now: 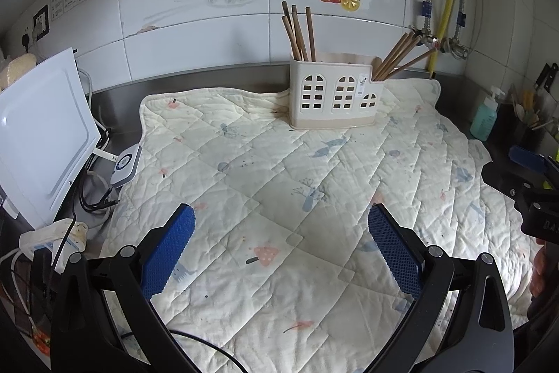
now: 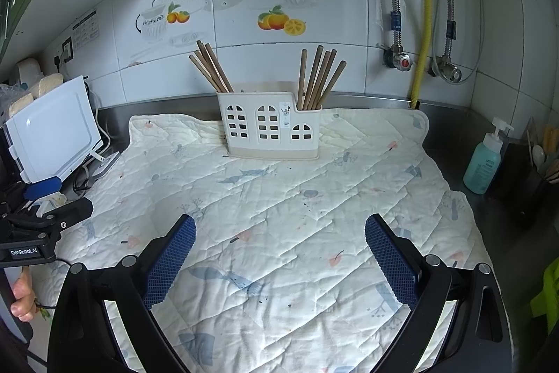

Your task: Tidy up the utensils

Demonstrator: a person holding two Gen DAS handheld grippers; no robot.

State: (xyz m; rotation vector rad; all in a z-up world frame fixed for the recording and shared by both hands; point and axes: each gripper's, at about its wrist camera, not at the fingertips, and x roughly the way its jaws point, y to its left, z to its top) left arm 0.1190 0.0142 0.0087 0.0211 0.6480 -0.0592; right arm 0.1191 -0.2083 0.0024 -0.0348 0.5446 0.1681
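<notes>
- Both hand-held grippers hang released and empty over the cream quilted mat (image 1: 279, 198): the left hand-held gripper (image 1: 281, 247) and the right hand-held gripper (image 2: 279, 254) have blue pads spread wide.
- Well ahead of both, at the mat's far edge by the tiled wall, stands the cream plastic utensil holder with window cut-outs (image 2: 270, 128).
- Brown wooden chopsticks (image 2: 316, 79) lean in its two end compartments.
- They look light, stiff and smooth, so probably slippery; grasp the bare upper shafts.

Quilted cream cloth mat (image 2: 279, 215): soft, matt. Cream perforated plastic utensil holder (image 2: 270, 128): smooth. Brown wooden chopsticks (image 2: 316, 79): matt. White wall tiles (image 2: 332, 6): glossy. Grey steel counter (image 2: 496, 226): brushed.
</notes>
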